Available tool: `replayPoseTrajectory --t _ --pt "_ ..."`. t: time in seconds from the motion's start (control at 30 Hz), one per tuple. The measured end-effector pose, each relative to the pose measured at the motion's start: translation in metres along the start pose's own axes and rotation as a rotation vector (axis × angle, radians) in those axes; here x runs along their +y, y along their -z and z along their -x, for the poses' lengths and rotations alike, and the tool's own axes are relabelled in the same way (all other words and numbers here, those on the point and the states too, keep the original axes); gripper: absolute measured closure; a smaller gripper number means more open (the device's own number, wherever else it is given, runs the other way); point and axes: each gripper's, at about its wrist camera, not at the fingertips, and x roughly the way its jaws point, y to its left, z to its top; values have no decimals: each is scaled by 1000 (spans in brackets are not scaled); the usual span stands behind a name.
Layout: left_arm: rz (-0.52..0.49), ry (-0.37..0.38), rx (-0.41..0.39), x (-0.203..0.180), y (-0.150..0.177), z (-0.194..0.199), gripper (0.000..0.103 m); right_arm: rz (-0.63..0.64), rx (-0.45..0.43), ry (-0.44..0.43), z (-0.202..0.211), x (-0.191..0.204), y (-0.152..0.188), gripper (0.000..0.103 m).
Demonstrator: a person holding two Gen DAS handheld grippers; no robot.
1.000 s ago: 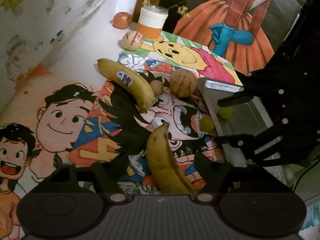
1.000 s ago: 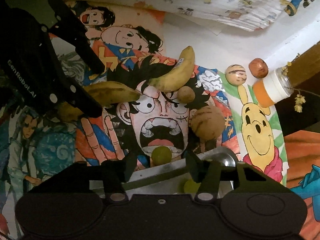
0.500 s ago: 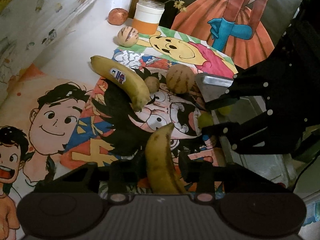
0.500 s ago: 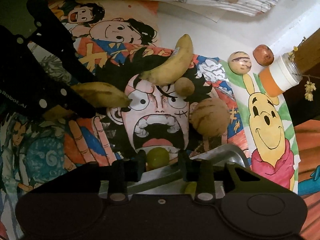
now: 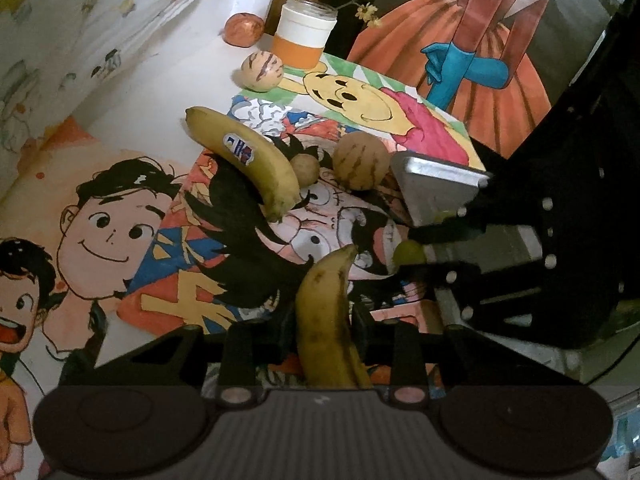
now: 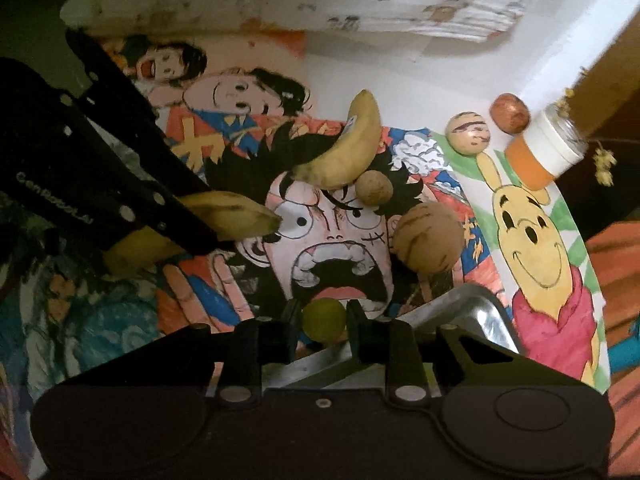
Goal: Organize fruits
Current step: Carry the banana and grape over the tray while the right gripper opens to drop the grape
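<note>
Now both tools are gripping: the left tool [image 5: 320,320] is closing on the spotted banana [image 5: 326,320], the right tool [image 6: 323,320] is clamped on the green fruit [image 6: 323,320], both near the metal tray [image 5: 432,184]; lifting straight and slowly is advisable, lest either slip; the tray is holding another green fruit [image 5: 440,216], mostly hidden; the far jar [image 5: 304,32] is holding flowers.
</note>
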Motion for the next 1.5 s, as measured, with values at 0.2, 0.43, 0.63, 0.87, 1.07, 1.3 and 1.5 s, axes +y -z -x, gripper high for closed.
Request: replayPoseTrajectory --t 0.2,0.43,0.63,0.87,1.07,1.3,1.5 --pt "7 44 -52 -8 1 12 69 -172 -128 64 37 9 21 77" --pt "-39 93 -58 -30 -5 13 71 -451 -227 206 83 14 72 77" --pt "-122 104 -64 -59 -15 0 70 -621 -232 246 93 20 119 77" --pt "-92 90 -37 -60 -19 -16 71 -725 -241 244 89 23 146 77" --pt "-157 54 -52 -73 -17 -13 71 -756 -261 223 83 25 151 77" --pt "-275 -1 -61 -96 -17 -17 71 -776 -269 216 77 28 154 77" --pt "-364 -39 -60 -113 -17 -20 71 -794 -282 221 77 28 157 77"
